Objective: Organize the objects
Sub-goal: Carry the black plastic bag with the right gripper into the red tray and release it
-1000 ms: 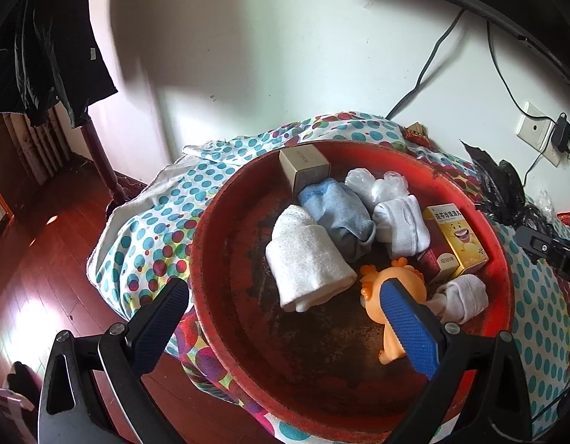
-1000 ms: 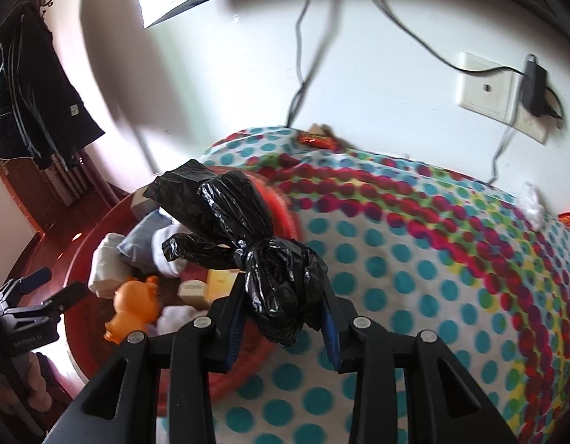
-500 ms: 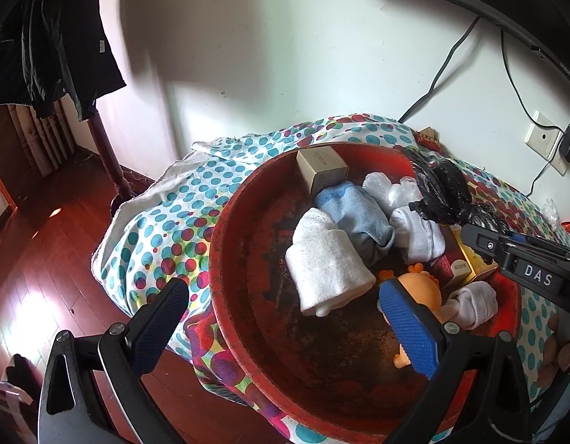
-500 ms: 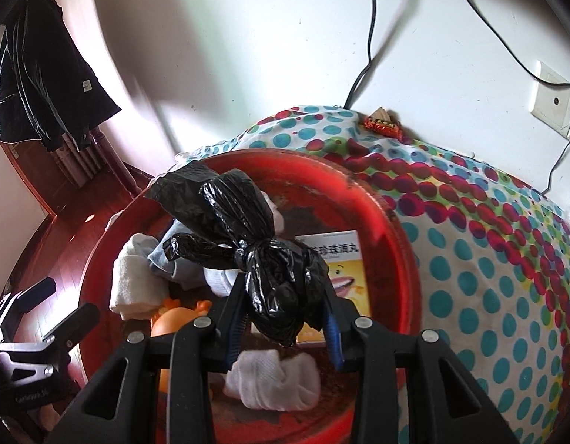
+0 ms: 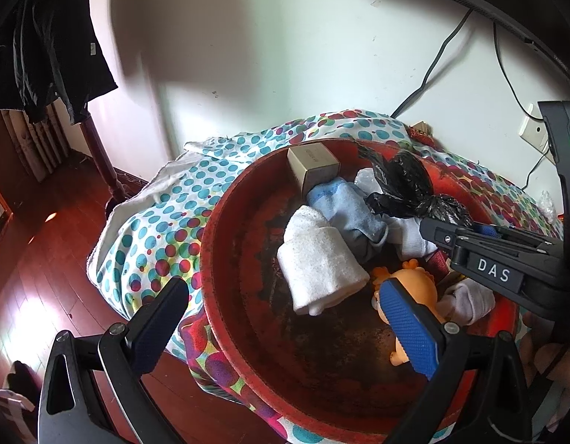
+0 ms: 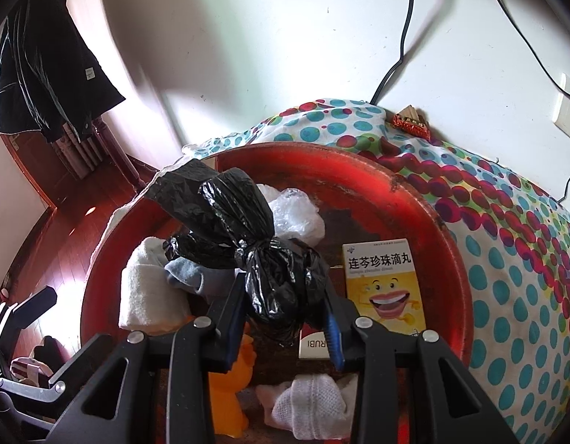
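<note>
Fingers of our right gripper (image 6: 285, 318) are clamped on a knotted black bag (image 6: 274, 281), held over the red basin (image 6: 448, 259). Our left gripper (image 5: 285, 318) stands wide apart, holding nothing, at the basin's near rim. Beneath lies a polka-dot cloth (image 6: 514, 259); ahead, a white wall (image 6: 285, 55).

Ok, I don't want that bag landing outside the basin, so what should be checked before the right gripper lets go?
1. Right gripper shut on the knotted black plastic bag: ok.
2. Bag over the round red basin, not the dotted cloth: ok.
3. Bag touching anything below: cannot tell.
4. Left gripper open and holding nothing: ok.
5. Yellow medicine box beside the bag, not under it: ok.
</note>
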A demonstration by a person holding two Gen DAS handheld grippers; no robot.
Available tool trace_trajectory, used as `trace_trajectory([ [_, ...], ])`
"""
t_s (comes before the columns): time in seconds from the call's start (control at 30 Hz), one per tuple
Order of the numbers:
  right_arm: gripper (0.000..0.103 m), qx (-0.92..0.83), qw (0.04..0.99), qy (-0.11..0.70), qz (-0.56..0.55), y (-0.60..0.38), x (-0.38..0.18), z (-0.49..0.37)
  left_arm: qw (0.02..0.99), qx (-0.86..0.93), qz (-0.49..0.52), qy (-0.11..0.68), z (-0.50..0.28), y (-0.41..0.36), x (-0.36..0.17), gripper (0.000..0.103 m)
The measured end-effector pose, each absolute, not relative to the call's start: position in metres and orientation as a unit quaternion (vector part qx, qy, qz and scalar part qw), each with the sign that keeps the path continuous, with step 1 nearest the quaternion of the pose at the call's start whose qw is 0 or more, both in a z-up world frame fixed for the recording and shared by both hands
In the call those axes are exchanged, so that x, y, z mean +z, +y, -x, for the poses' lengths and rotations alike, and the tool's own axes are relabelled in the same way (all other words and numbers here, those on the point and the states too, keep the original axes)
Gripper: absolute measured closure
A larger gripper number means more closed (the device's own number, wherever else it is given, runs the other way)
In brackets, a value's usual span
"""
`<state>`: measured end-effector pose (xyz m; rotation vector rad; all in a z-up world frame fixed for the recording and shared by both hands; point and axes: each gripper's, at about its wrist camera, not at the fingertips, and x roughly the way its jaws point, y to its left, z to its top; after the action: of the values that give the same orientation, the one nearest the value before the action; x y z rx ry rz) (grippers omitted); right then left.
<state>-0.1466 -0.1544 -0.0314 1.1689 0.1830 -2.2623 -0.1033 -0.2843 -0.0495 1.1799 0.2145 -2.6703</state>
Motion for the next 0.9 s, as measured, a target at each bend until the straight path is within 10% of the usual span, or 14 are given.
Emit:
trace_trajectory([
  [0.9, 0.023, -0.866, 0.222, 0.038, -0.447, -0.078, -0.01, 0.107, 0.094, -0.913, -0.394, 0.04, 0.102, -0.26, -0.044, 0.0],
])
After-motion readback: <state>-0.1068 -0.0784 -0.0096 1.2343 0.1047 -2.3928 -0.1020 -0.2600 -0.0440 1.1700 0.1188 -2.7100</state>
